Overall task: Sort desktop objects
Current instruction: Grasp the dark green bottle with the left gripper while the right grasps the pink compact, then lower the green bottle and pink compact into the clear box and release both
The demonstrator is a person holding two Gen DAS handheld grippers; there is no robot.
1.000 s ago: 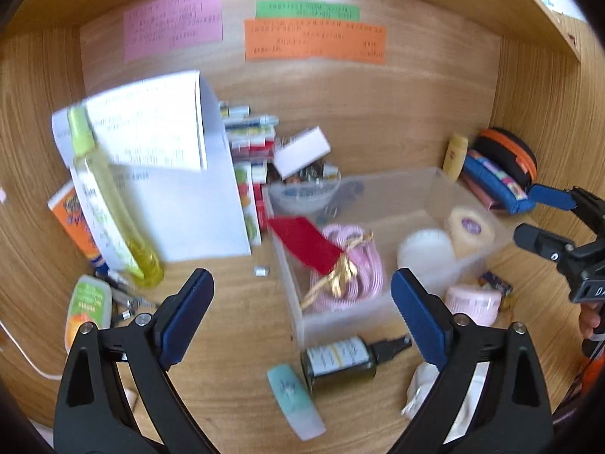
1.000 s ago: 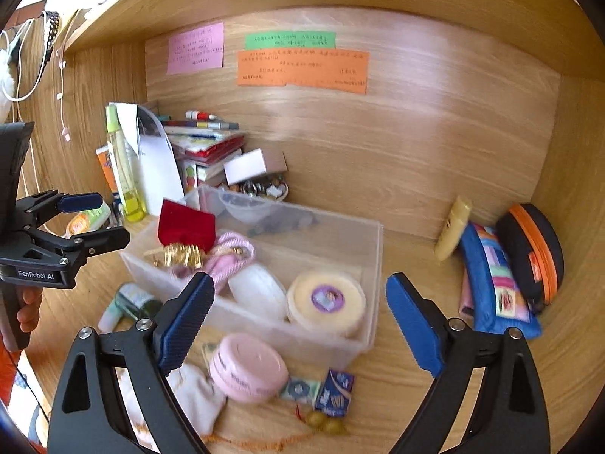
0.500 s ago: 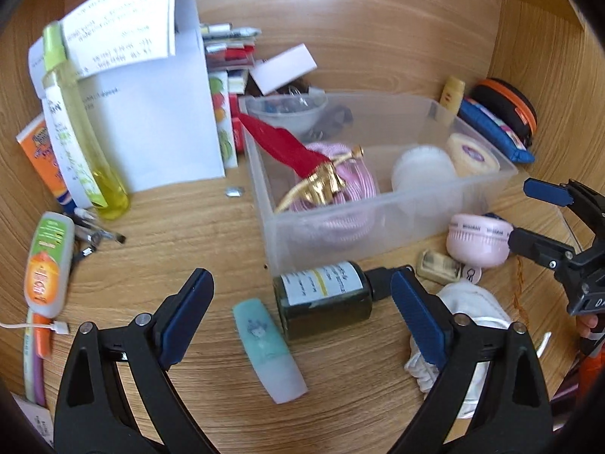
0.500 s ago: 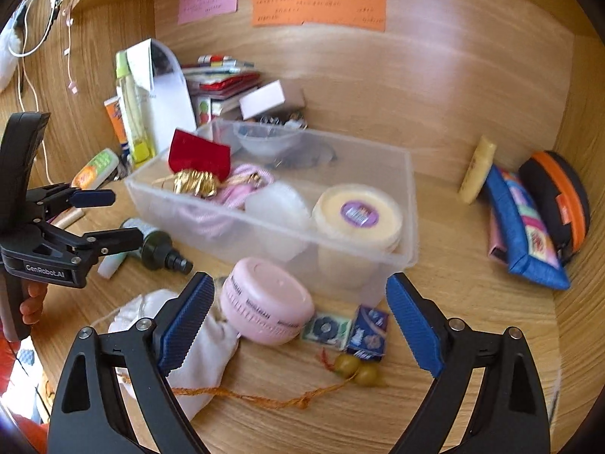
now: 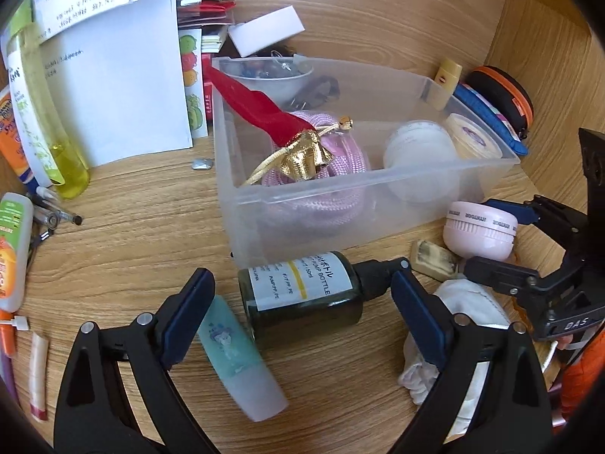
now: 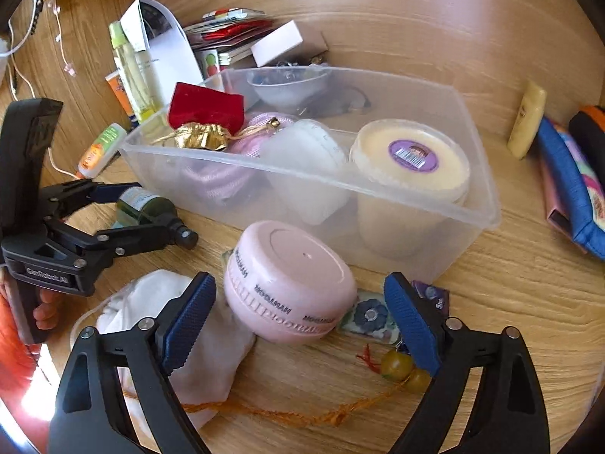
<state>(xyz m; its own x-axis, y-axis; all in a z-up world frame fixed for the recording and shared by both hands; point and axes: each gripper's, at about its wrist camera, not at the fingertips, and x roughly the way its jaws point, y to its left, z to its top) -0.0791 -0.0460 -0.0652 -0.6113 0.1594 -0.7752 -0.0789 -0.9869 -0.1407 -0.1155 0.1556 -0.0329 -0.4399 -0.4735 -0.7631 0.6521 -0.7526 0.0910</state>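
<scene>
A clear plastic bin [image 5: 378,185] [image 6: 234,159] holds a red pouch, pink cord and round tubs. A dark green pump bottle [image 5: 302,291] [image 6: 145,206] lies on its side before the bin. My left gripper [image 5: 302,314] is open, its pads on either side of the bottle, not touching. A pink round case [image 6: 289,283] [image 5: 478,232] lies tilted by the bin. My right gripper [image 6: 298,314] is open, with the case between its pads.
A teal tube [image 5: 242,359] lies by the left pad. A white cloth [image 6: 174,321], an orange cord with beads [image 6: 401,369] and small packets [image 6: 372,317] lie near the case. Papers, bottles and pens crowd the left; pouches [image 6: 567,174] lie right.
Both grippers have moved down and forward. The left now brackets the pump bottle and the right now brackets the pink case. Both stay open.
</scene>
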